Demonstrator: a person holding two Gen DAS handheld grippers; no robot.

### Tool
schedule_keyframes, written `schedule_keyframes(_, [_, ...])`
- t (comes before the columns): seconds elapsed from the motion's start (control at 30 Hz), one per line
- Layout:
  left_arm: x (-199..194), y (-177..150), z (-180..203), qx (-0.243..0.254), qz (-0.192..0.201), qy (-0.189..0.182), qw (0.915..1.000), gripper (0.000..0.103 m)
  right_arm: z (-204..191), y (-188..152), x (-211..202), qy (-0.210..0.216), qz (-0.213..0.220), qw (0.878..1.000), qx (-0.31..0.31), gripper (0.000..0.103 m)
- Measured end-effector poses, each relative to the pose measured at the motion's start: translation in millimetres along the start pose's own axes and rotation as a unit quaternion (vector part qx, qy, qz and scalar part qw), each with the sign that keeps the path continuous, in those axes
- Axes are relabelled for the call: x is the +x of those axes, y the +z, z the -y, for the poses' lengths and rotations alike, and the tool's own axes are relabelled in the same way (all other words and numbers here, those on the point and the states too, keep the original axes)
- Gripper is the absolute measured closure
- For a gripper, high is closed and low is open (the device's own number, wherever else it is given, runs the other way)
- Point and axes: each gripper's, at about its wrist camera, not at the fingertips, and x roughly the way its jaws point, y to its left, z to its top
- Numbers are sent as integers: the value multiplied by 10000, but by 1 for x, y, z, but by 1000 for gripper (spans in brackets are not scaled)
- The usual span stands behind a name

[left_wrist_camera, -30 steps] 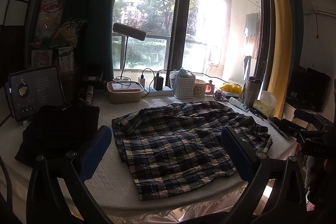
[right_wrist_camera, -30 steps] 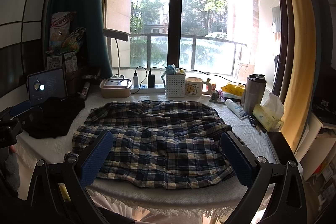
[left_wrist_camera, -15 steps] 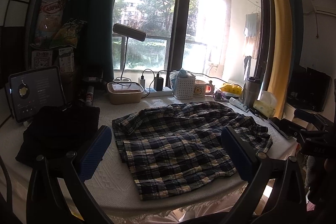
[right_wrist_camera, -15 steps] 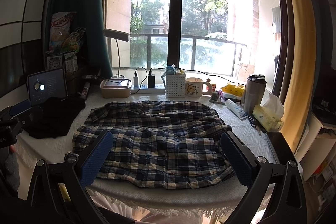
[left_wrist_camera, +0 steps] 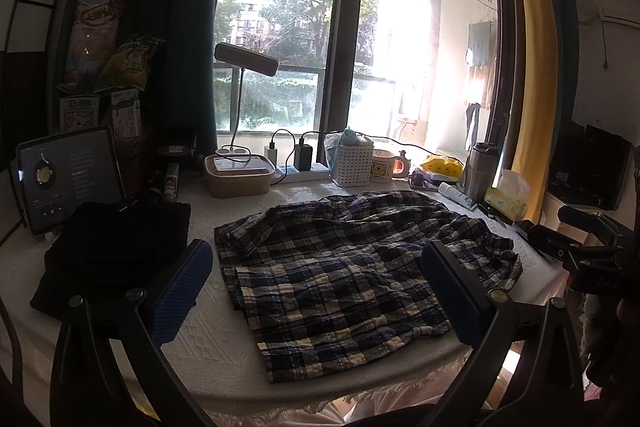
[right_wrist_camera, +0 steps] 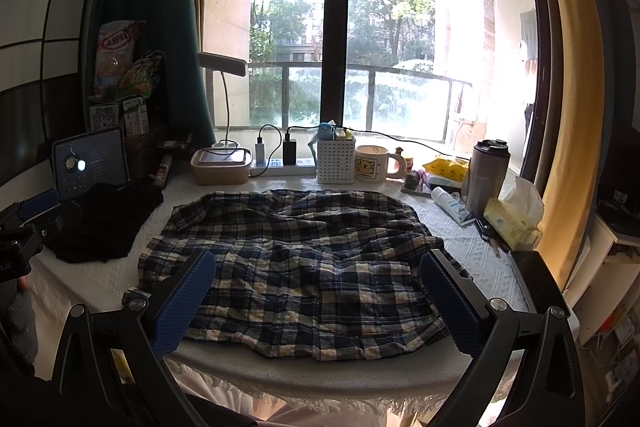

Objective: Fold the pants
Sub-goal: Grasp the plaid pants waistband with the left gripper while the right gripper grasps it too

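Note:
Blue and cream plaid pants (left_wrist_camera: 340, 267) lie spread and wrinkled on the white textured table cover (left_wrist_camera: 208, 339); they also show in the right wrist view (right_wrist_camera: 304, 267). My left gripper (left_wrist_camera: 316, 291) is open and empty, held above the near edge of the table in front of the pants. My right gripper (right_wrist_camera: 316, 295) is open and empty, also held near the front edge over the pants. Each gripper shows at the edge of the other's view, the right one (left_wrist_camera: 592, 251) and the left one (right_wrist_camera: 24, 227).
A folded black garment (left_wrist_camera: 108, 251) lies at the left. A tablet (left_wrist_camera: 68, 179), lunch box (left_wrist_camera: 238, 175), power strip (left_wrist_camera: 300, 171), white basket (left_wrist_camera: 352, 163), mug (left_wrist_camera: 384, 167), steel tumbler (right_wrist_camera: 486, 175) and tissue pack (right_wrist_camera: 512, 219) line the back and right.

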Motion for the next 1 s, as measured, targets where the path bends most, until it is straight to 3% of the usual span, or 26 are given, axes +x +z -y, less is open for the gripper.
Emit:
schedule_keyframes(0.23, [27,-3,2,76,-290,75,9995,1,9,-6,26,68,-175,9998,52,0])
schedule_keyframes(0.5, [84,-19,-4,82,-1043,297,9941,1,39,-25,86,103,-799,9963,306,0])
schedule_keyframes(0.9, [182,3,-44,195,-1522,741,9854,1,110,4,159,-150,-1025,9933,509,0])
schedule_keyframes(1.0, [209,5,-53,343,-1748,772,9810,6,126,13,180,-209,-1117,9922,521,0])
